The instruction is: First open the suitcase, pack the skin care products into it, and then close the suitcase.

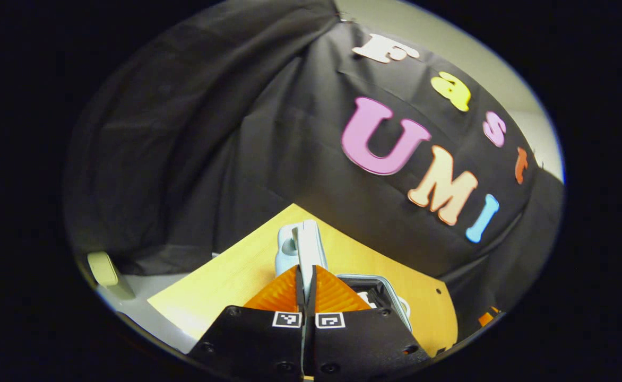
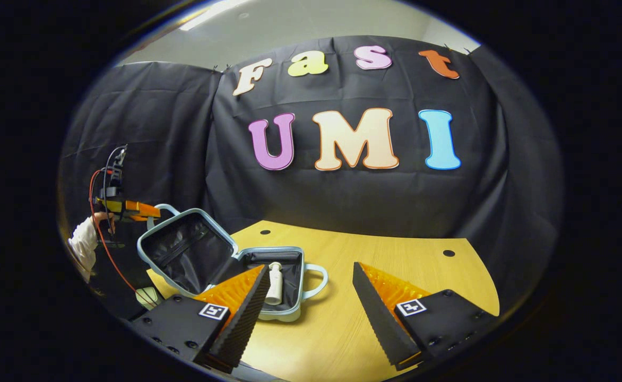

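Small pale-blue hard-shell suitcase (image 2: 221, 265), lower left of the right gripper view: open on the wooden table, black-lined lid tilted up leftward. White cylindrical skin care bottle (image 2: 275, 284) lies inside the base compartment.

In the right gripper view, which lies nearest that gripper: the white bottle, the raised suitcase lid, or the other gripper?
1. White bottle, in the suitcase's bottom half, just past its left finger.
2. Suitcase lid, raised, farther left.
3. Left gripper, at the lid's handle, far left.
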Motion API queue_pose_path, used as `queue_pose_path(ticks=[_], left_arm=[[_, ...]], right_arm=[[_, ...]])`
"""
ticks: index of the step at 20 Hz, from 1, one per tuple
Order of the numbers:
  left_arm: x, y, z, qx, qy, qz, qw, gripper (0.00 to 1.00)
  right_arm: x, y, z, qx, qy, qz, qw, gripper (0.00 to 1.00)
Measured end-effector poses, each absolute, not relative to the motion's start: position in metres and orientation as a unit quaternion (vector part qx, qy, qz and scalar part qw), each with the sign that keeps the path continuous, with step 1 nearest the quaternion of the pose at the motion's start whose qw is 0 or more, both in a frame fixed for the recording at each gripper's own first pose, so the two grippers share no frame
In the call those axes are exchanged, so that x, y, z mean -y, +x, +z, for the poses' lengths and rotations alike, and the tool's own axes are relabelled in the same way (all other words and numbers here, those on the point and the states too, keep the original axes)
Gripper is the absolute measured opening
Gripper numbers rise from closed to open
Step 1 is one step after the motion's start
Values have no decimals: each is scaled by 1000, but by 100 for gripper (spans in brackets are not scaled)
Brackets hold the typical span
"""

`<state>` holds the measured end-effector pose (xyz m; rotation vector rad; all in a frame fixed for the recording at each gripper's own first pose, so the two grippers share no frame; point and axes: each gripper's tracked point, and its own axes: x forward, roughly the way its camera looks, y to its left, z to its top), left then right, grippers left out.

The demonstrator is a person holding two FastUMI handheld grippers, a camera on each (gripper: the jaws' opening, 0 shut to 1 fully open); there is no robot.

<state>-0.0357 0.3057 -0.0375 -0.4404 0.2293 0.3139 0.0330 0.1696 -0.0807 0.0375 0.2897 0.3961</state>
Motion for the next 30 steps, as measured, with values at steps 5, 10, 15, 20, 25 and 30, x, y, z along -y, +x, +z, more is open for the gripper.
queue_pose_path(ticks=[5,10,15,20,25,30], left_arm=[[-221,23,6,-123,-187,97,970,0],[-128,87,7,-137,-193,31,971,0],[-55,146,-32,-164,-215,-9,963,0],[-1,187,-107,-220,-195,-14,956,0],[30,209,-187,-288,-118,7,950,0],[37,213,-217,-300,-22,43,953,0]], right_arm=[[-139,32,-76,-130,31,166,977,98],[-121,27,-71,-121,20,154,980,98],[-106,25,-78,-128,22,137,982,98],[-95,29,-90,-140,29,112,983,98],[-84,37,-104,-153,41,90,983,98],[-67,35,-117,-160,54,81,982,99]])
